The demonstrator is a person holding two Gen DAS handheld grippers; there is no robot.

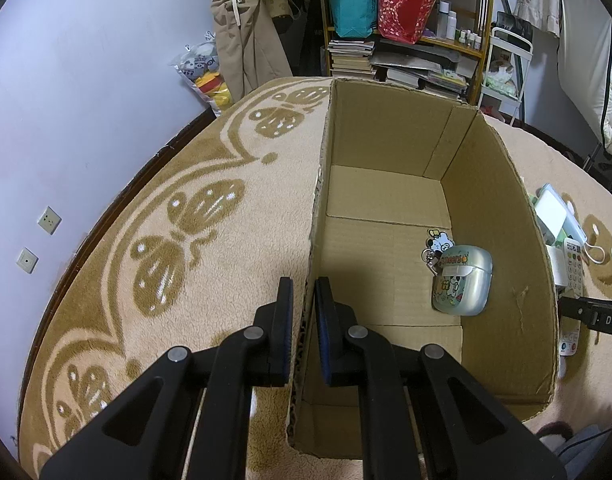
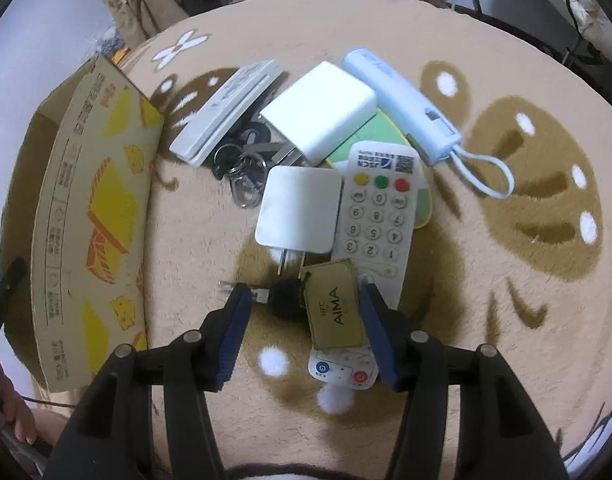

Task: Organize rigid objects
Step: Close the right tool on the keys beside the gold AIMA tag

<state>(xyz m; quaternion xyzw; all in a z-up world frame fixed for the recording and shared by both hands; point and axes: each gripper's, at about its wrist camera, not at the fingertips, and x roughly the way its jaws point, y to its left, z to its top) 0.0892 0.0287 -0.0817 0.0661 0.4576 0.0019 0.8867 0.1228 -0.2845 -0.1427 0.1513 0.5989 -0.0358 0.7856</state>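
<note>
So we've got the left gripper (image 1: pixel 303 292) pinching the left wall of the box (image 1: pixel 502 240), jaws clamped on the cardboard edge with one finger inside and one outside, which looks like it's just steadying the thing. The right gripper (image 2: pixel 303 300) has its jaws wide apart, straddling the key tag (image 2: pixel 336 306) and the black key (image 2: pixel 283 298) hooked to it, so our guess is that's the next pickup.

Tips for doing it well: the tag lies on top of the remote (image 2: pixel 376 216), so we'd come down low enough to catch the tag and key head but not drag the remote along. Closing across the black key head seems safer than the flat tag (thin plates love to slip out). Lift straight up, then carry left over the box wall before letting go.

What's in the box so far: only a pale green case (image 1: pixel 462 280) with cartoon stickers and a charm, sitting on the floor of the box toward its right wall. The rest of the floor is bare.

Still out on the rug (image 2: pixel 506 320), right of the box: two white chargers (image 2: pixel 299 210), a key bunch (image 2: pixel 241 172), a grey gadget (image 2: pixel 225 110), a blue device (image 2: pixel 402 104) with a loop cord, and something green under the pile.
</note>
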